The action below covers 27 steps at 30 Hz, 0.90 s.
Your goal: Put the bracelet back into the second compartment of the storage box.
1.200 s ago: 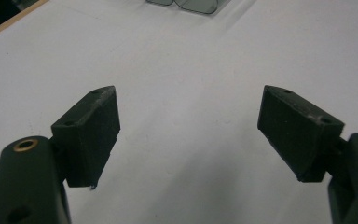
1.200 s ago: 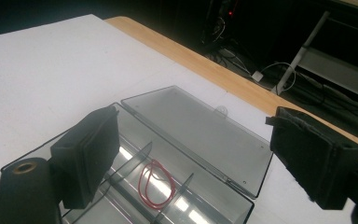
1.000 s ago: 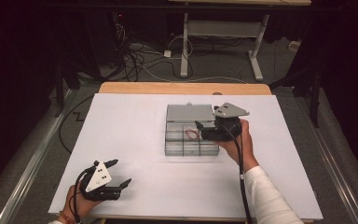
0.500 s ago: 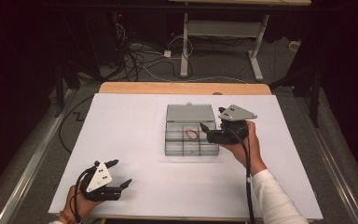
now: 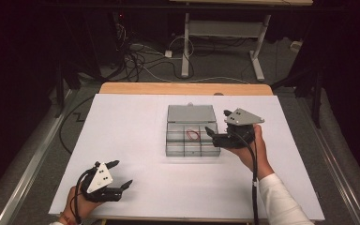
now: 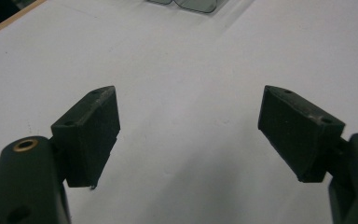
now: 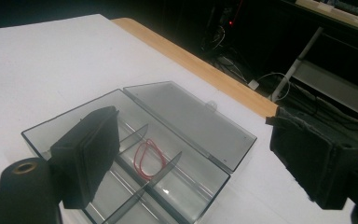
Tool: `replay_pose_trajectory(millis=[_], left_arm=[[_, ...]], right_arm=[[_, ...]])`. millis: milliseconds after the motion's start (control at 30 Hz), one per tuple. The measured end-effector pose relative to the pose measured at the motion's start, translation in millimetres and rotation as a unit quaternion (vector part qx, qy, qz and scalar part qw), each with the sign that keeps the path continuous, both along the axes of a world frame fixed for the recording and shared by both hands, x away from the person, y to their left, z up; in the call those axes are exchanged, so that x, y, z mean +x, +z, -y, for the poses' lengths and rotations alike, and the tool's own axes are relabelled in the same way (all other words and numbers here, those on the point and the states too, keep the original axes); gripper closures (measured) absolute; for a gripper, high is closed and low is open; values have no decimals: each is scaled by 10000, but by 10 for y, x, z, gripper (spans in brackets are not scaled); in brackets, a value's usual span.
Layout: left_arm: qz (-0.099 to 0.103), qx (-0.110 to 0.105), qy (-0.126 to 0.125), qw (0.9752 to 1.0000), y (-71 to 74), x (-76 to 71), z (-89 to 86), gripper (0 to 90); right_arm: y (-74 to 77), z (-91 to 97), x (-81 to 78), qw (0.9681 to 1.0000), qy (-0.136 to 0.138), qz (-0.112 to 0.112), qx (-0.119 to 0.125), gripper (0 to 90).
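Observation:
A clear grey compartment box (image 5: 183, 146) lies at the table's middle with its lid (image 5: 191, 113) folded open behind it. A red rubber band (image 5: 193, 135) rests in a middle compartment, also seen in the right gripper view as the band (image 7: 147, 156) between dividers of the box (image 7: 42, 135). My right gripper (image 5: 219, 123) hovers at the box's right edge, open, with nothing between its jaws (image 7: 193, 126). My left gripper (image 5: 122, 173) sits near the front left of the table, open and empty, over bare white surface (image 6: 189, 112).
The white table top (image 5: 122, 122) has a wooden strip (image 5: 183, 88) along its far edge. Beyond it are dark floor, cables (image 5: 140, 56) and a white desk frame (image 5: 225, 33). A corner of the box (image 6: 186, 3) shows at the top of the left gripper view.
My right gripper has drifted a little to the right, off the box toward its right edge. The left gripper has stayed put.

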<state>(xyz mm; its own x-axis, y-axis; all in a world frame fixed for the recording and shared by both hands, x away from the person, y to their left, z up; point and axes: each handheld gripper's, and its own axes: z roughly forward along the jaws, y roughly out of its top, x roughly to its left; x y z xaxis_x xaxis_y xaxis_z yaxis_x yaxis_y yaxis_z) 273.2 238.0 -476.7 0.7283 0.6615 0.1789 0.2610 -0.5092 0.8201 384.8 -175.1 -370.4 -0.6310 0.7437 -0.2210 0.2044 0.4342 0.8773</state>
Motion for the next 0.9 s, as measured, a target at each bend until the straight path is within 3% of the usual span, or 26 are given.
replay_pose_trajectory(millis=[900], left_arm=[[-7,19,-15,10000,-7,-9,20,197]], right_arm=[[-135,210,-210,9998,127,80,-159,164]])
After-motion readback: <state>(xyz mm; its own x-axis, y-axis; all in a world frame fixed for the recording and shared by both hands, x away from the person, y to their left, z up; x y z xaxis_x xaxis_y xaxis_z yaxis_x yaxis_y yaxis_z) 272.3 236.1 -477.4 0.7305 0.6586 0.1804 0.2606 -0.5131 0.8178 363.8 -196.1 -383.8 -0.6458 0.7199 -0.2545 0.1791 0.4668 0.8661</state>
